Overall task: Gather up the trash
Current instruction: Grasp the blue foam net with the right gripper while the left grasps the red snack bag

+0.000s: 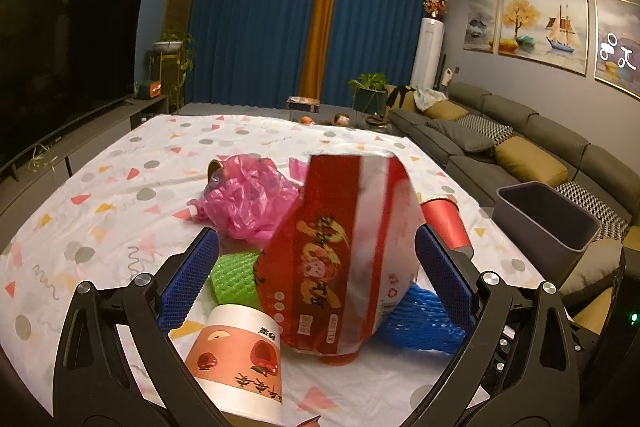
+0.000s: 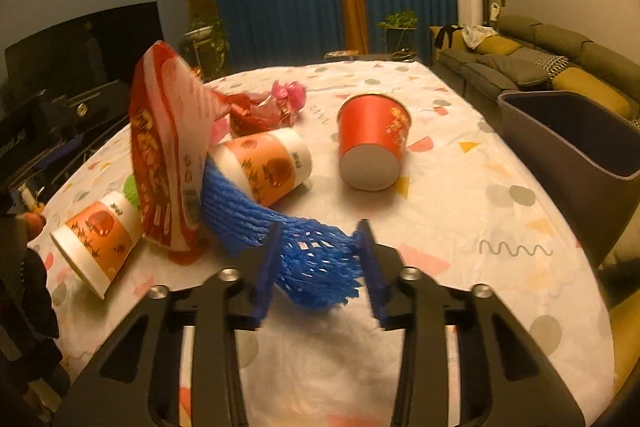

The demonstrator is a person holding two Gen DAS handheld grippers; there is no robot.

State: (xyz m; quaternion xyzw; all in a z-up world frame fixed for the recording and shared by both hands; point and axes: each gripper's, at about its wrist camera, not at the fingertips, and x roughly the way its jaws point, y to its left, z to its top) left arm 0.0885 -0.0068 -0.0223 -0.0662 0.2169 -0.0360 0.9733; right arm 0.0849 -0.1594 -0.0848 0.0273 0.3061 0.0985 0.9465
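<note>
Here my right gripper [image 2: 318,247] has its blue pads on either side of the frayed end of the blue net [image 2: 280,227], narrowed around it; the pads look to be touching the mesh, though blur along the fingers leaves the contact a little soft. The rest of the net runs away to the upper left, and its far end slips behind the red bag [image 2: 168,147].

My left gripper [image 1: 316,267] stands wide, and the bag [image 1: 340,251] rises upright between its pads. The right pad seems to meet the bag's edge; the left pad stands clear of it with a gap, so I count no grip there. The bag hides much of what lies behind it: only a corner of the green net [image 1: 234,275] shows at its left, and a strip of the blue net [image 1: 420,323] at its right.

Outward, a white-and-orange cup [image 1: 240,359] lies on its side near the left fingers, its base cut off by the frame edge. A second such cup [image 2: 268,163] lies beside the blue net. A red cup [image 2: 374,147] lies tipped with its base toward my right camera. The pink bag [image 1: 248,199] is crumpled further back on the cloth [image 2: 460,211]. The grey bin [image 2: 568,143] stands at the table's right edge, its lower part out of sight.
</note>
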